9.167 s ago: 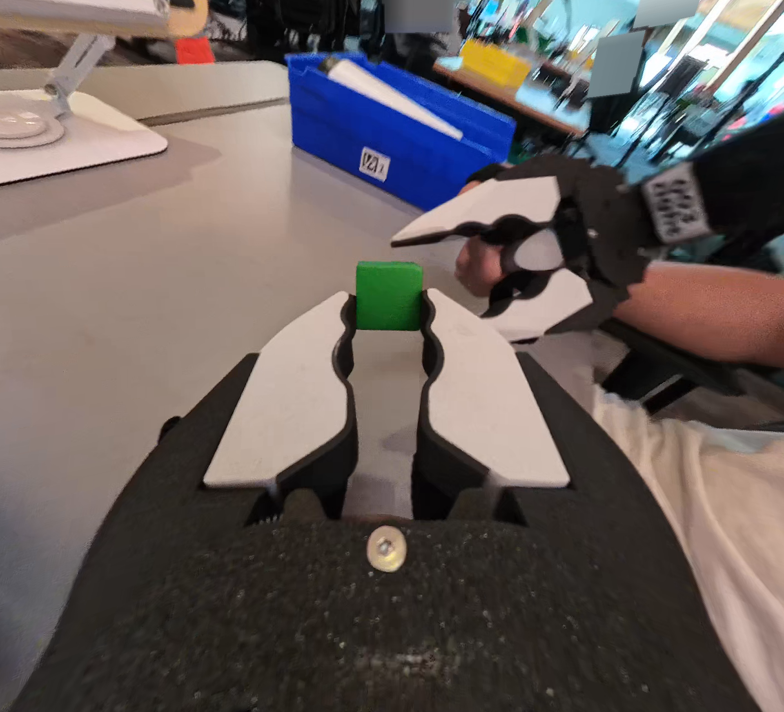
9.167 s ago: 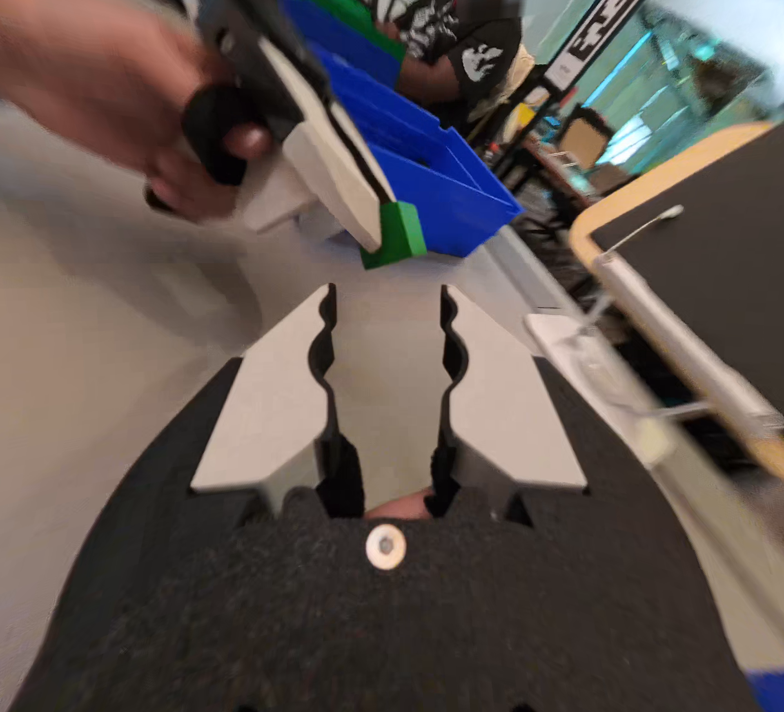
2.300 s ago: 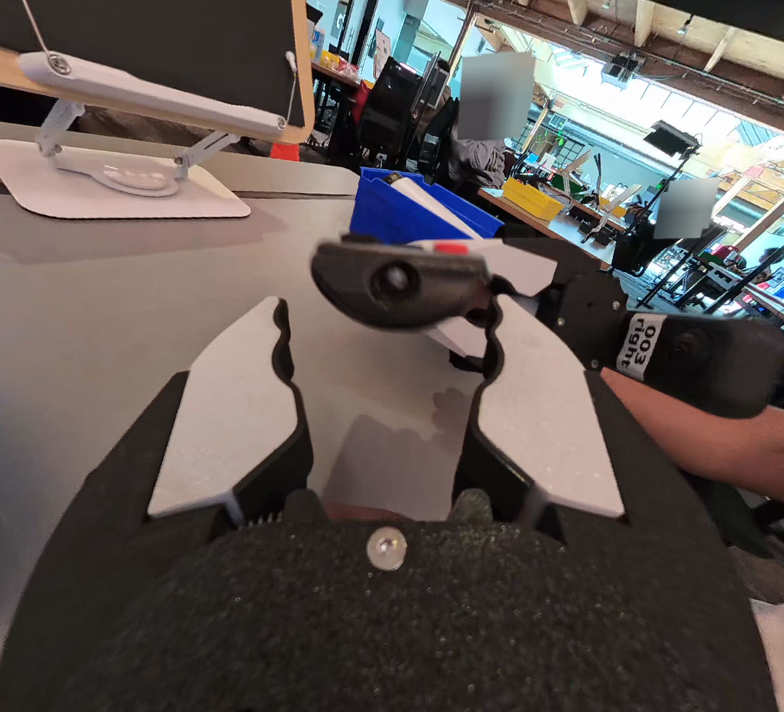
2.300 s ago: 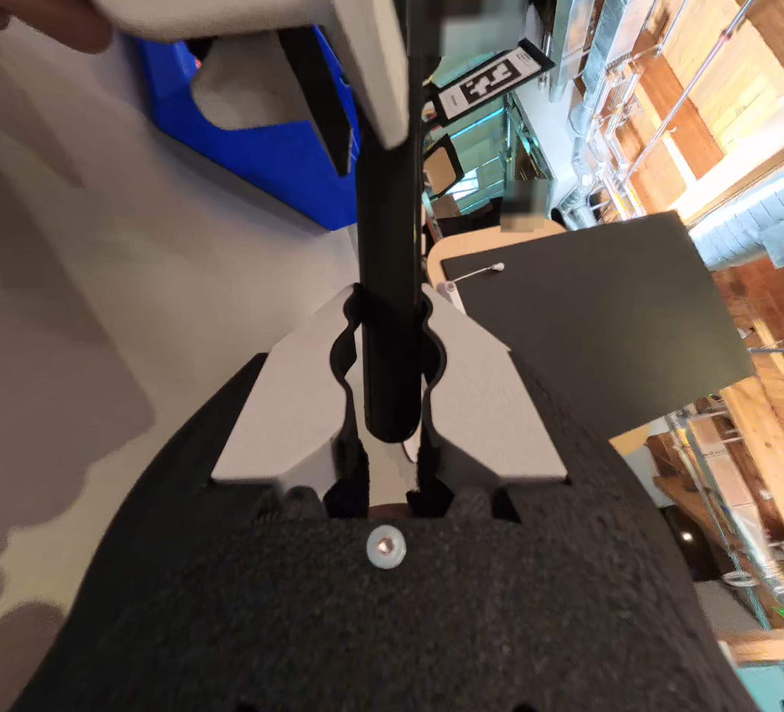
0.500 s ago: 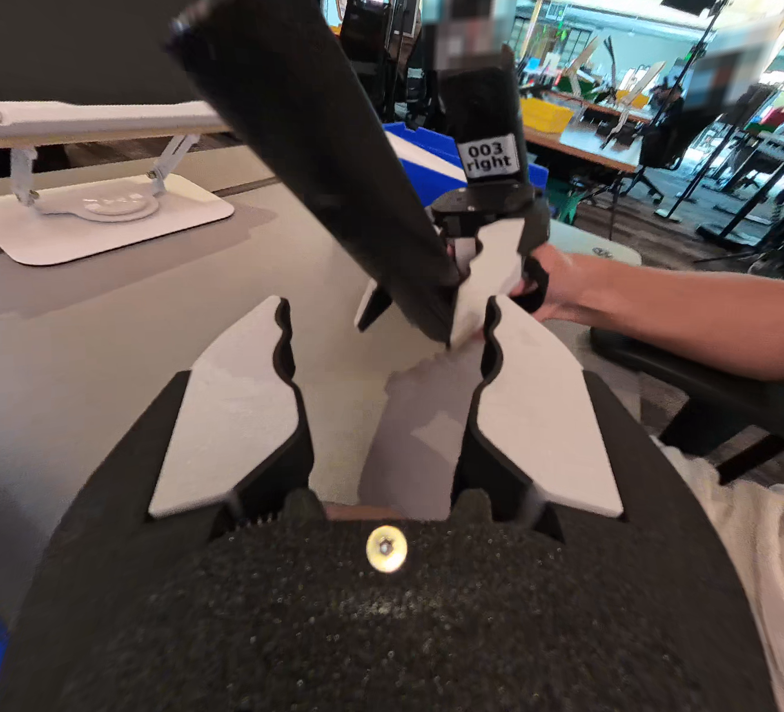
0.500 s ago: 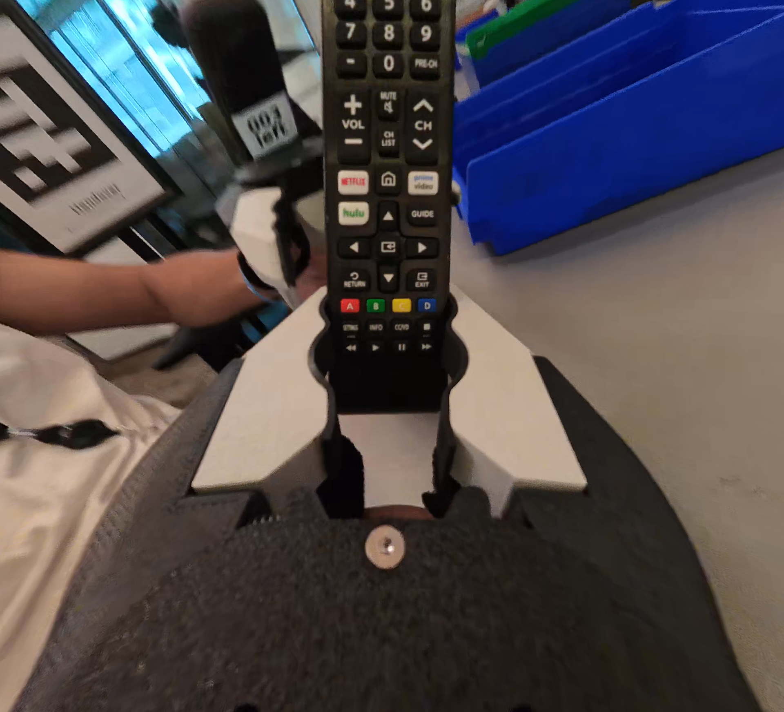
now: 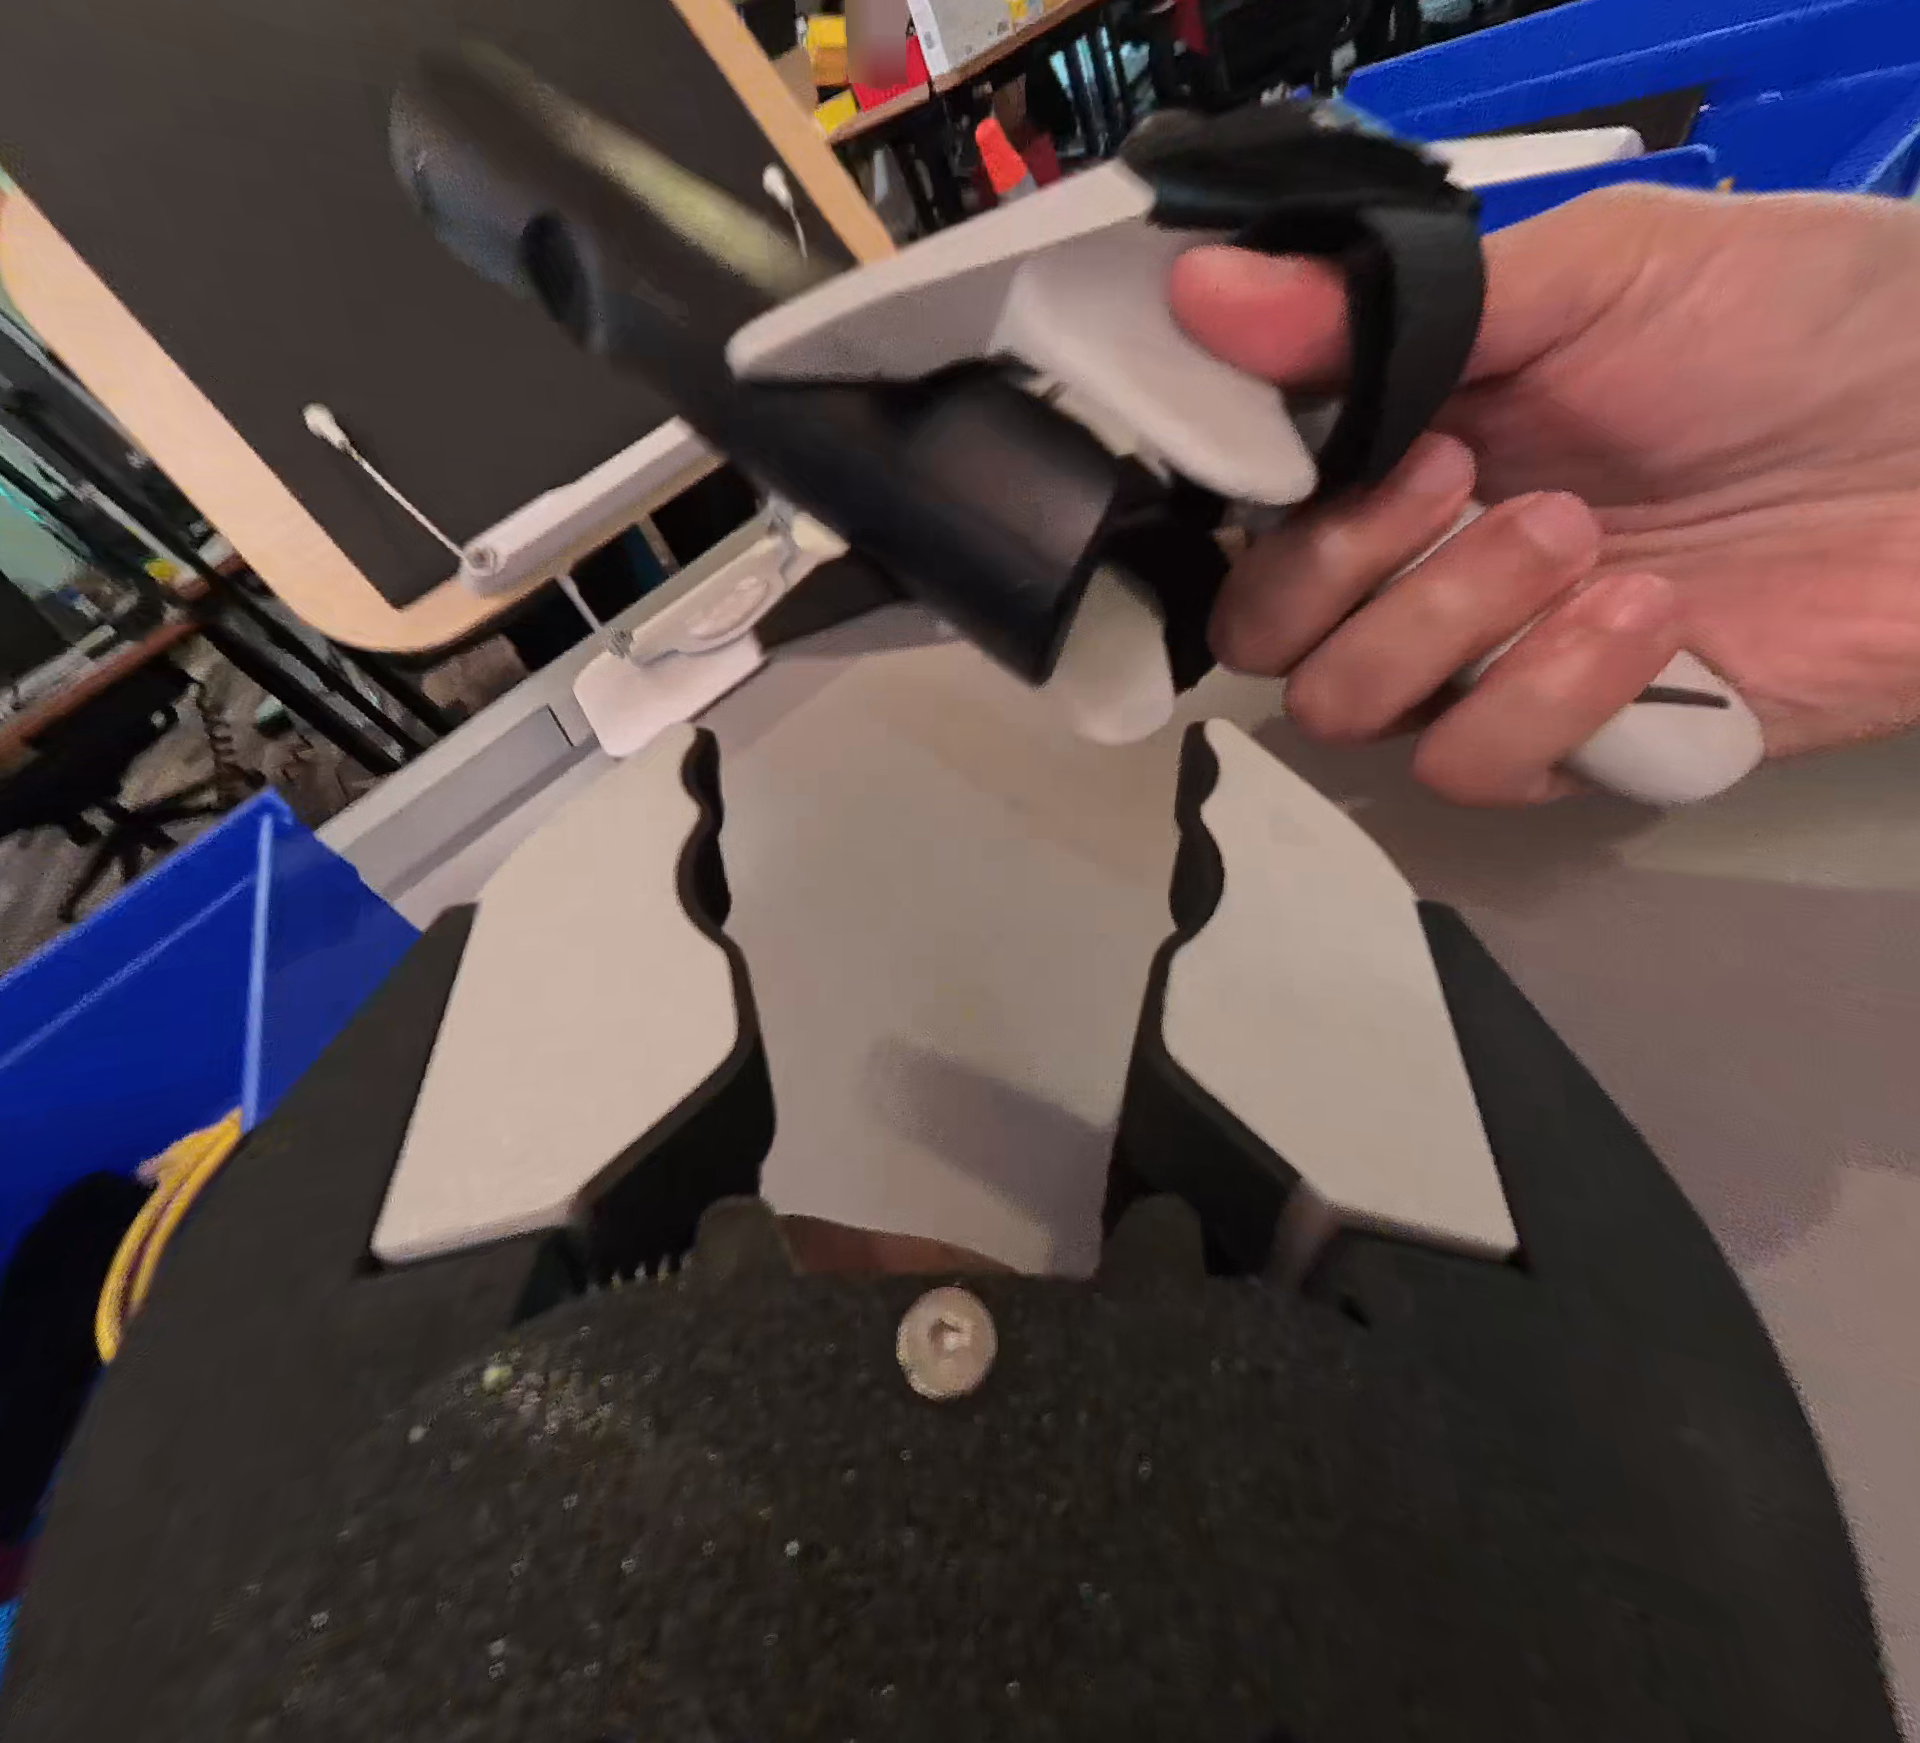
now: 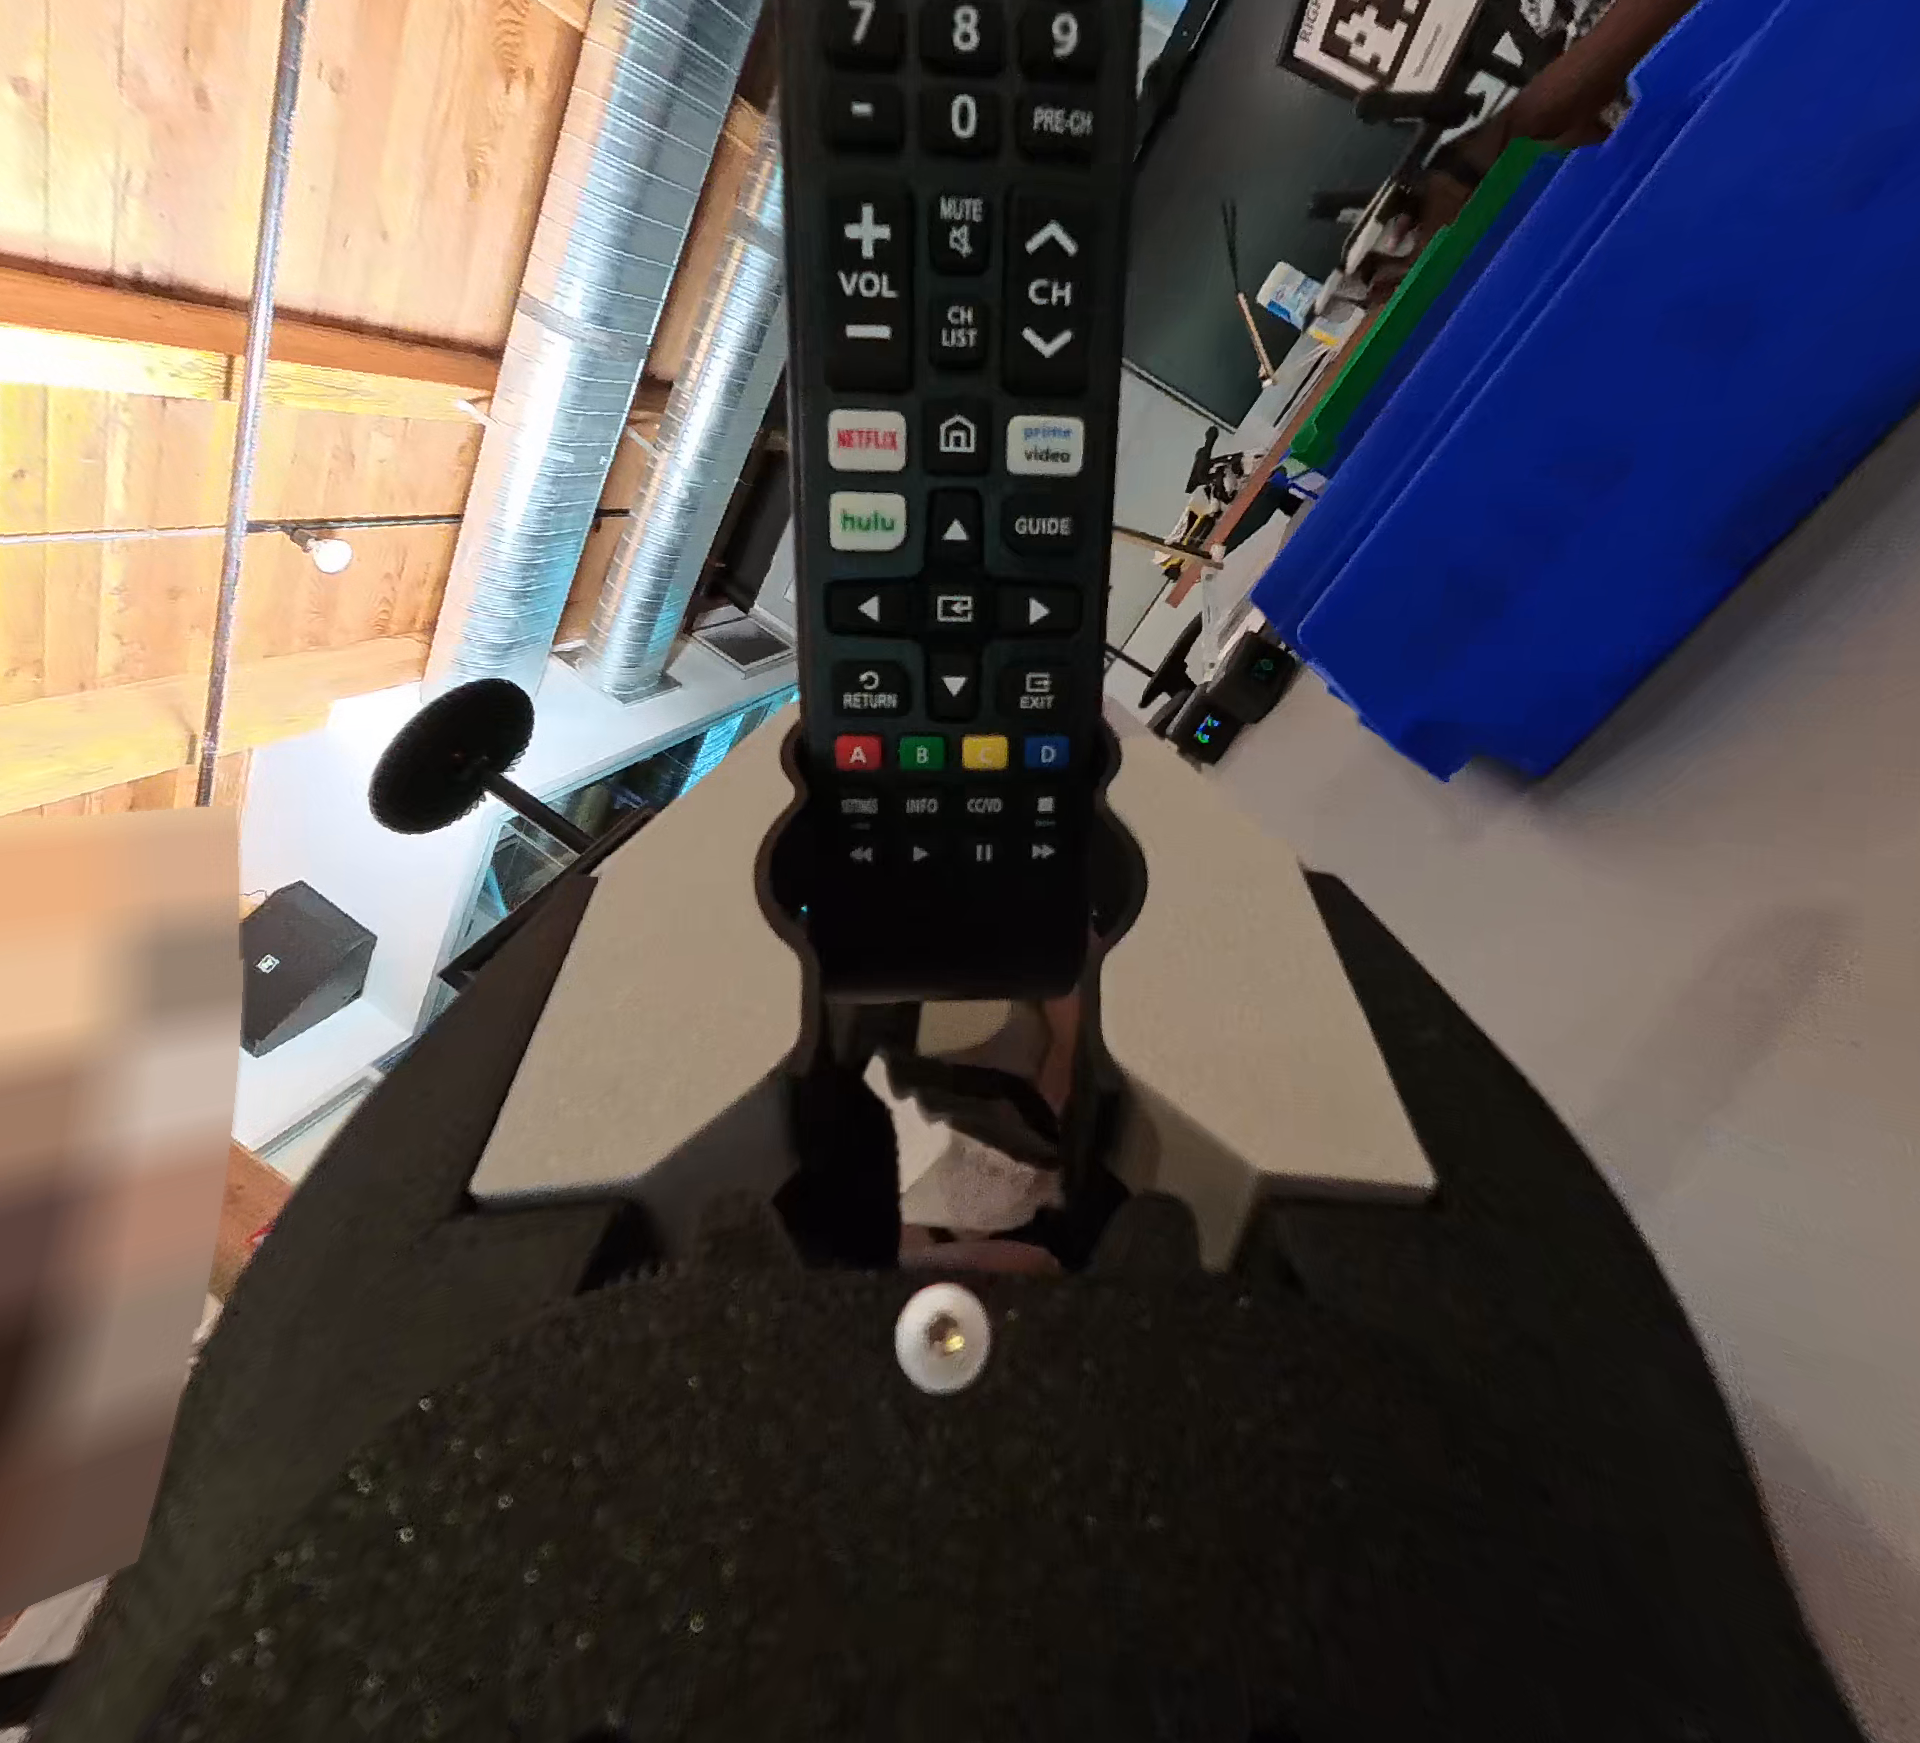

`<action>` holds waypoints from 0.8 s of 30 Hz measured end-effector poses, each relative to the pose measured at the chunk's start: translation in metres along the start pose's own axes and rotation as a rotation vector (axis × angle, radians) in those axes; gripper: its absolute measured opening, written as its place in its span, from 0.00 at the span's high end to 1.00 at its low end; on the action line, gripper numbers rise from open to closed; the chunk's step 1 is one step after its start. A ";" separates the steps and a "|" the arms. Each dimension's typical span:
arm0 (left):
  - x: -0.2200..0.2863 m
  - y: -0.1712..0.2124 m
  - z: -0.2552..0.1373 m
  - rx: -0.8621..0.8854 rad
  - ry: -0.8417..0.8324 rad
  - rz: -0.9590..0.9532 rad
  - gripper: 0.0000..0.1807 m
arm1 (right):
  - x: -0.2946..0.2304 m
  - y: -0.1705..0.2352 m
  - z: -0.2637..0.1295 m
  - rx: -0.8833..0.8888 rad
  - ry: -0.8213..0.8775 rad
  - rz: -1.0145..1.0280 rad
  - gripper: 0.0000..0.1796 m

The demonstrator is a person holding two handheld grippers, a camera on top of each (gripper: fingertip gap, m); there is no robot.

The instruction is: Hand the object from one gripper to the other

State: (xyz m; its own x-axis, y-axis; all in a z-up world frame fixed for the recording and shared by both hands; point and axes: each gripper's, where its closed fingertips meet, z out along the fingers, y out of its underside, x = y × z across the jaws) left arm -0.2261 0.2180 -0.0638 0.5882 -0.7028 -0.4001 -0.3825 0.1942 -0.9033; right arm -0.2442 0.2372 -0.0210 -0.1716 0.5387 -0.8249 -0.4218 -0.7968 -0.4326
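A black remote control (image 8: 954,363) with many buttons is clamped by its lower end between the fingers of my right gripper (image 8: 951,758), button side toward the camera, pointing up and away. In the left wrist view the same remote (image 7: 831,405) shows from its back, blurred, held by the right gripper (image 7: 1023,436) in a person's hand (image 7: 1621,488) just beyond my left gripper. My left gripper (image 7: 945,748) is open and empty, its fingers spread over the grey table (image 7: 1662,966).
Blue bins stand at the table's edges (image 8: 1621,405) (image 7: 145,997) (image 7: 1704,41). A black board on a white stand (image 7: 665,654) rises behind the remote. Ceiling beams and a metal duct (image 8: 644,259) fill the right wrist view's left side.
The right gripper has tilted with the remote so its view now takes in the ceiling. The left gripper has turned left; the remote now lies lower and closer across its view. Left stays open.
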 end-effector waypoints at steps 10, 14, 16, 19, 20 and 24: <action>-0.003 -0.014 -0.014 0.070 -0.083 0.128 0.79 | 0.007 0.027 0.017 -0.023 -0.012 0.105 0.73; -0.007 -0.014 -0.015 0.028 -0.139 0.224 0.86 | 0.007 0.024 0.015 -0.010 -0.011 0.118 0.73; -0.010 -0.020 -0.019 0.042 -0.142 0.235 0.87 | 0.002 0.026 0.017 -0.044 -0.030 0.137 0.72; -0.013 -0.021 -0.020 0.045 -0.141 0.228 0.88 | 0.002 0.034 0.019 -0.118 -0.007 0.050 0.67; -0.014 -0.021 -0.021 0.049 -0.145 0.231 0.88 | 0.000 0.035 0.019 -0.134 -0.009 0.034 0.66; -0.027 -0.029 -0.030 0.088 -0.173 0.219 0.88 | 0.009 0.014 0.000 -0.167 0.082 -0.144 0.56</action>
State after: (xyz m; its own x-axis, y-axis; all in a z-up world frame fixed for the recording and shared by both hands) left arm -0.2524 0.2108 -0.0218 0.6142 -0.5117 -0.6008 -0.4549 0.3926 -0.7994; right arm -0.2516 0.2306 -0.0344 -0.0445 0.6311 -0.7744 -0.2827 -0.7515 -0.5961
